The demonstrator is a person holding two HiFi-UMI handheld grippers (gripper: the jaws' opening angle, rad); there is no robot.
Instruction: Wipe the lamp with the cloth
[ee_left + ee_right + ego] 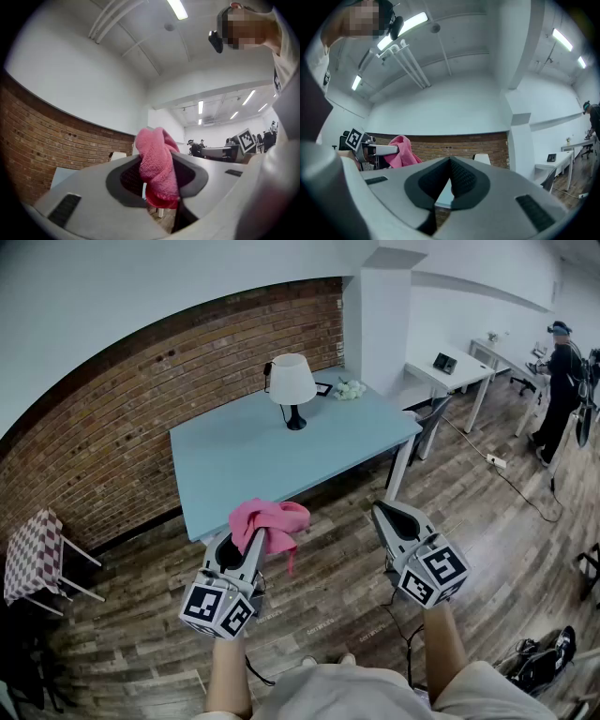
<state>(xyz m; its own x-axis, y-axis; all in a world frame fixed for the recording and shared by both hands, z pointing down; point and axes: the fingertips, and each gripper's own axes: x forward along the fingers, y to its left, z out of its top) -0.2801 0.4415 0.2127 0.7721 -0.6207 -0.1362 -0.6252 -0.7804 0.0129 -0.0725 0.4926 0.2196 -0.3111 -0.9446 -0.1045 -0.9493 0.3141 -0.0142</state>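
A small lamp point(292, 385) with a white shade and a black base stands at the far side of a light blue table point(244, 460). My left gripper point(251, 538) is shut on a pink cloth point(273, 522), which bunches up over the jaws and hangs down past them; the pink cloth point(158, 167) fills the gap between the pads in the left gripper view. My right gripper point(386, 514) is shut with nothing in it. Both are held in the air in front of the table's near edge, well short of the lamp. The lamp's shade point(482, 159) peeks over the right jaws.
A brick wall point(112, 442) runs behind the table. A picture frame point(322, 389) and white flowers point(350, 388) lie at the table's far right corner. White desks point(448, 371) and a standing person point(559, 390) are at the right. A checkered-cloth table point(33, 554) stands at the left.
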